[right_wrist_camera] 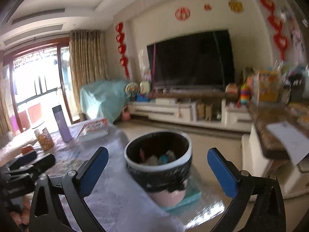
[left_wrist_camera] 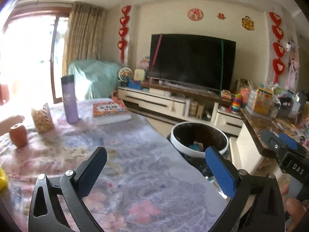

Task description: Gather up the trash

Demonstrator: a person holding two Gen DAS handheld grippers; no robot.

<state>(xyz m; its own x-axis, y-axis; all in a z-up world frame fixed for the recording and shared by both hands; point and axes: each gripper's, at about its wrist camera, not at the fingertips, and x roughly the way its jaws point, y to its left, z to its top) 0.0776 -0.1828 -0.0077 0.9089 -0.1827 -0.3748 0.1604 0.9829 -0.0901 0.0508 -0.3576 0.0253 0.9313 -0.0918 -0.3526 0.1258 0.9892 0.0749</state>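
Left wrist view: left tongs (left_wrist_camera: 154,172) spread wide with nothing between the pads, above a counter (left_wrist_camera: 146,183) draped in a floral cloth; on the far left of the counter stand a purple bottle (left_wrist_camera: 69,98), a snack bag (left_wrist_camera: 42,119) and an apple (left_wrist_camera: 18,136), with a book (left_wrist_camera: 110,110) lying flat just right of the bottle; the trash bin (left_wrist_camera: 200,139), black-lined with a white rim, sits on the floor beside the counter's right edge, scraps visible inside; the right tongs (left_wrist_camera: 280,143) appear at the right margin. Right wrist view: right tongs (right_wrist_camera: 157,172) likewise fully open and empty, with the trash bin (right_wrist_camera: 160,164) framed between the fingers but beyond them, untouched; a television (right_wrist_camera: 193,61) stands against the far wall.
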